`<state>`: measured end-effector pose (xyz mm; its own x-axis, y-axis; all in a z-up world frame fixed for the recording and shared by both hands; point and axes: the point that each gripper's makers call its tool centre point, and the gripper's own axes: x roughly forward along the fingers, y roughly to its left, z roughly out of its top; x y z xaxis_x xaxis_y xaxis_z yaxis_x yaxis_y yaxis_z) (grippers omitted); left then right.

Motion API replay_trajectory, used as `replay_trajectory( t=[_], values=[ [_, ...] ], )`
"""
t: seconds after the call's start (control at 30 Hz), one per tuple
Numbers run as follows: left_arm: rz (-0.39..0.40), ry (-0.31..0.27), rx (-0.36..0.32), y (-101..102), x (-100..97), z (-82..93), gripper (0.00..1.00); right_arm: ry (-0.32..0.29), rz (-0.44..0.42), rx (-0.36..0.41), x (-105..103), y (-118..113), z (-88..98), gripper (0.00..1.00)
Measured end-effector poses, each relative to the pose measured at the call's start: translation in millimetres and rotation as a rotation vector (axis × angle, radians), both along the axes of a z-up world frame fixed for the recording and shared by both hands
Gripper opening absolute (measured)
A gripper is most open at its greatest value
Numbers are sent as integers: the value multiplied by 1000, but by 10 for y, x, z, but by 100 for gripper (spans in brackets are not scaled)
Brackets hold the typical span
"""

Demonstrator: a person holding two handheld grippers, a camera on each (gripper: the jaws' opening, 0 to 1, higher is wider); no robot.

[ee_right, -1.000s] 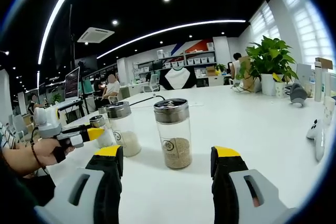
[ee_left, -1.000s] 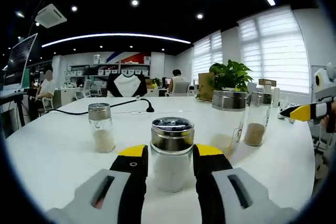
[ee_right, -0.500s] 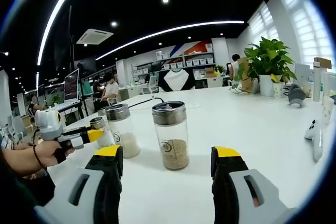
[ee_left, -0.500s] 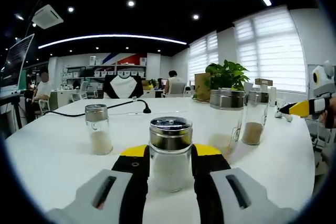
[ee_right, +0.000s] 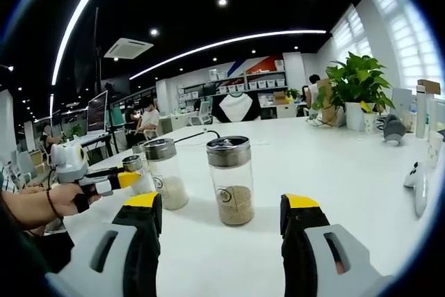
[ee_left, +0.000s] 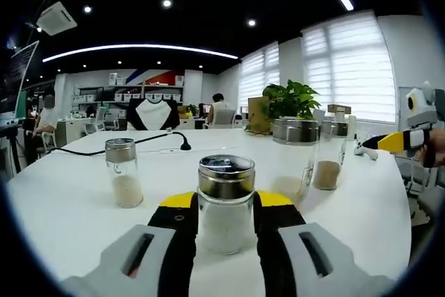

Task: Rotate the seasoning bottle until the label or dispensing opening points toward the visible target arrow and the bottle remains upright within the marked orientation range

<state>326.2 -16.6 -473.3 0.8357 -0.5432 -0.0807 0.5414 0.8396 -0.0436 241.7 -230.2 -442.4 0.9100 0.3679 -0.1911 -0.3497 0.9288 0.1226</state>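
A glass seasoning bottle [ee_left: 226,179] with a perforated steel lid and white grains stands upright on the white table [ee_left: 69,206]. My left gripper [ee_left: 226,203] is shut on it, both yellow-tipped jaws pressed to its sides. In the right gripper view, a taller bottle of brown seasoning [ee_right: 233,182] stands upright just ahead of my right gripper [ee_right: 222,203], whose jaws are open and wide apart, not touching it. A hand holds the left gripper [ee_right: 104,180] at the left of that view, with a small bottle [ee_right: 133,169] at its tip.
A small shaker [ee_left: 122,172] stands left of the held bottle. Two taller jars [ee_left: 295,158] [ee_left: 327,161] stand to its right, and a black cable [ee_left: 139,142] runs behind. The right gripper [ee_left: 403,140] pokes in at the right. A white-grain jar [ee_right: 165,172] sits beside the brown one; a potted plant [ee_right: 358,85] stands far right.
My left gripper's jaws have closed from a small gap onto the white-grain bottle. The left gripper view has panned slightly. My right gripper stays open in about the same place.
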Motion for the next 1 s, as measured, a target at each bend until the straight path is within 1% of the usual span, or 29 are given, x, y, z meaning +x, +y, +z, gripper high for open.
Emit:
replay_trajectory(
  t=[0.03, 0.1, 0.17, 0.27, 0.33, 0.5, 0.67, 0.8, 1.0],
  values=[
    [3, 1, -1, 14, 4, 4, 33, 5, 2, 0, -6, 7, -8, 70],
    [-26, -3, 10, -14, -9, -1, 32, -5, 12, -7, -26, 49, 17, 70],
    [-39, -6, 2, -14, -10, -3, 33, -8, 21, -20, -28, 82, 28, 70],
    [-70, -9, 2, -12, -10, -3, 32, -8, 13, -68, -21, 82, 24, 71],
    [-88, -21, 2, -12, -16, -6, 32, -10, 18, -84, -17, 104, 32, 72],
    [-132, -29, -10, -14, -17, -3, 32, -10, 26, -78, -14, 121, 43, 72],
    [-218, -29, -8, -16, -15, 1, 32, -9, 22, -77, -11, 102, 37, 72],
    [-274, -18, -24, -12, -12, -2, 33, 4, 23, -78, -4, 93, 4, 72],
    [-340, -25, -23, -24, -22, -2, 33, 9, 32, -83, 7, 105, -16, 73]
  ],
)
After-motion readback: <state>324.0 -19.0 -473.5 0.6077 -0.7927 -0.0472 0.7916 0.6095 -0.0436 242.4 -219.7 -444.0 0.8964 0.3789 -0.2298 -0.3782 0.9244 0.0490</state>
